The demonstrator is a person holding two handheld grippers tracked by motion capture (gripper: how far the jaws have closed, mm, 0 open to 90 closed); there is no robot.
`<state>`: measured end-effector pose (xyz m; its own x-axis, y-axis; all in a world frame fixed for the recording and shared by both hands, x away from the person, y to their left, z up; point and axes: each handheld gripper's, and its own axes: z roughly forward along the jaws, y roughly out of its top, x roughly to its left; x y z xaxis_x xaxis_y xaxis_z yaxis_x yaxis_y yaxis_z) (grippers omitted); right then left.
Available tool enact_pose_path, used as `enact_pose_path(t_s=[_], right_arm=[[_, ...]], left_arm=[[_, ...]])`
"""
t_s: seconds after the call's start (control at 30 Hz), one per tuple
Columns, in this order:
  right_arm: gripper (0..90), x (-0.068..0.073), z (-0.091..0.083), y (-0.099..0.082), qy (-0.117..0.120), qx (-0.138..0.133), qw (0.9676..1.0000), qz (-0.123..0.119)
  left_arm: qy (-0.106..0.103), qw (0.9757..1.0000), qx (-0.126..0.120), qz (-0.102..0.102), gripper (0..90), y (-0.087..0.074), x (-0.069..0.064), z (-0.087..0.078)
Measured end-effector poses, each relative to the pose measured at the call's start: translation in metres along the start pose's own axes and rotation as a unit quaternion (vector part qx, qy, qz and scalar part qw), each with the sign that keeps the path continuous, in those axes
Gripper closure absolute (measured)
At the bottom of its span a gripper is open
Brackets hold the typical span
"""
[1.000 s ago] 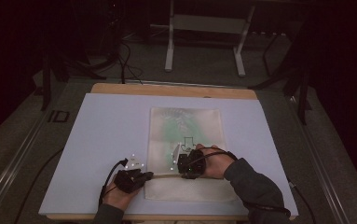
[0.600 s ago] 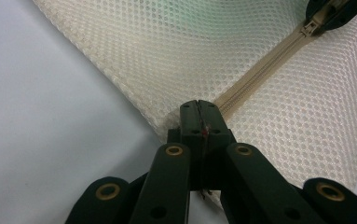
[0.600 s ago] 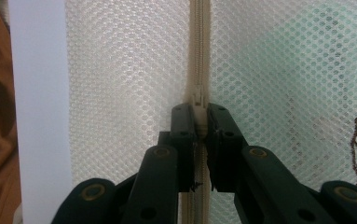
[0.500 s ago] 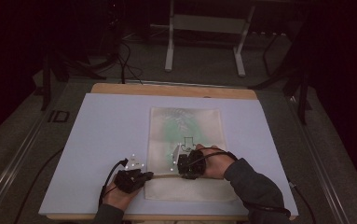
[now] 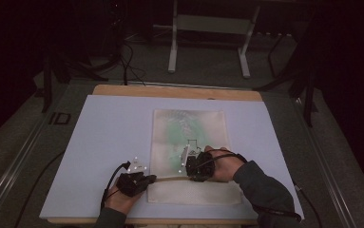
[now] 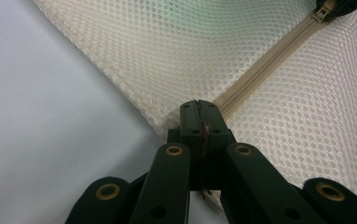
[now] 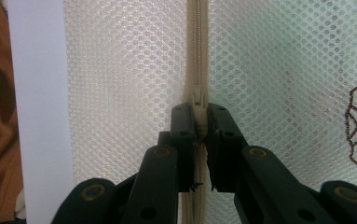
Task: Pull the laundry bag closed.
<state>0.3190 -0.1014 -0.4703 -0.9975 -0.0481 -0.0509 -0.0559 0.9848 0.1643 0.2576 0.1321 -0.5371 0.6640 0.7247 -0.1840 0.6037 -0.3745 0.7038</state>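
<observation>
While the mesh zipper bag [image 5: 189, 156] lies flat near the table's [image 5: 99, 137] front edge, the left gripper [image 6: 197, 112] pinches the bag's corner at the zipper's [image 6: 255, 79] end. The right gripper [image 7: 199, 122] clamps the zipper pull [image 7: 198, 105] midway along; bare tabletop spreads wide to the left and beyond.

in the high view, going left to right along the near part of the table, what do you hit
Left hand → left tongs, shut on the mesh bag's corner → zipper → right tongs, shut on the zipper pull → right hand → dark sleeve.
</observation>
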Motion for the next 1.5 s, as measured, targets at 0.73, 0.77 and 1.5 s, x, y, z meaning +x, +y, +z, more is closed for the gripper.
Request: enact_pose_path(t_s=[0.73, 0.77, 1.5], right_arm=[[82.4, 0.0, -0.005, -0.011, 0.005, 0.003, 1.0, 0.005], [82.4, 0.0, -0.005, -0.011, 0.005, 0.003, 1.0, 0.005], [82.5, -0.001, -0.007, -0.024, 0.012, 0.01, 0.9998, 0.01]], left_arm=[[0.0, 1.0, 0.001, -0.001, 89.6, 0.0, 0.0, 0.0], [0.0, 1.0, 0.001, -0.001, 89.5, 0.0, 0.0, 0.0], [0.0, 1.0, 0.001, -0.002, 89.6, 0.0, 0.0, 0.0]])
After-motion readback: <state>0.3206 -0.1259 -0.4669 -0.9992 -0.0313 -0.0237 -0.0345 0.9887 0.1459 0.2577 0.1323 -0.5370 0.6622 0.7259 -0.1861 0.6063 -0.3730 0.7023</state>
